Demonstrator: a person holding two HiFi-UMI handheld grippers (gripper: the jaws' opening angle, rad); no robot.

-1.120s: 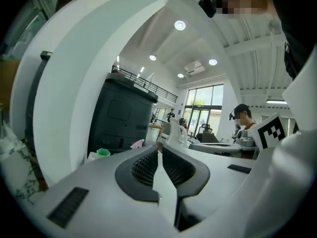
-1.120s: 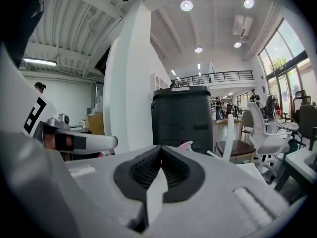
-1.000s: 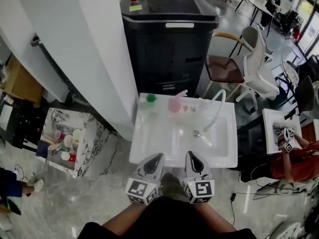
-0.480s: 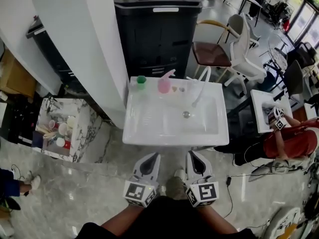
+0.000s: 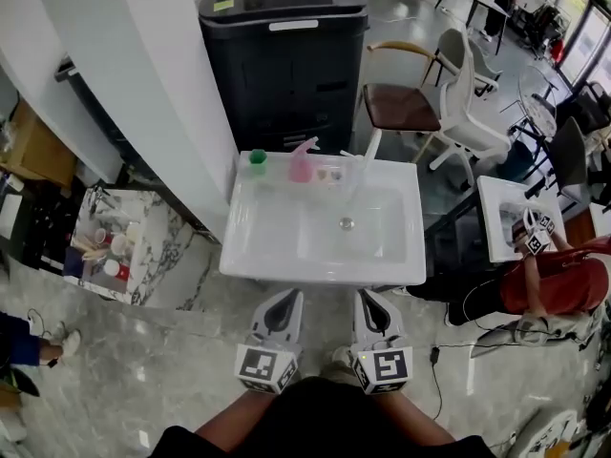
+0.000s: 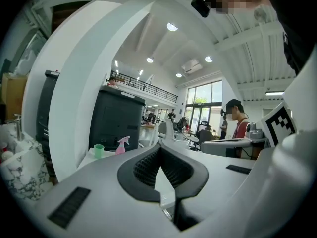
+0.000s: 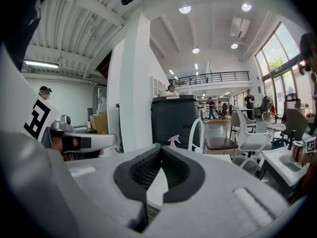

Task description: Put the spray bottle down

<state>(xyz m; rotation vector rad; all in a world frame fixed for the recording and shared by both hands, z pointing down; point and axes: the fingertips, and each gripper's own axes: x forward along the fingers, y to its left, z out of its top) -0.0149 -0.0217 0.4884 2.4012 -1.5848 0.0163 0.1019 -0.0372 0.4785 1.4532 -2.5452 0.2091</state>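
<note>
Sink [image 5: 277,241], white, on grey marble floor [image 5: 143,370] before black cabinet [image 5: 282,65], bears pink spray bottle [image 5: 301,162] at back ledge; left gripper [image 5: 285,300] and right gripper [image 5: 368,300] jaws pressed together, empty.

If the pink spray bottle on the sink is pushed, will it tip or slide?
The pink spray bottle stands upright and narrow, so a high push would probably tip it. It looks like plastic, likely light. The glossy sink ledge may let it slide.

Too small to identify: little items [image 5: 330,173] at 3 o'clock of the spray bottle [image 5: 302,160] on the sink [image 5: 315,273] rim. Cropped by the edge at 3 o'clock: seated person [image 5: 558,289]; at 6 o'clock: forearms [image 5: 229,427].
</note>
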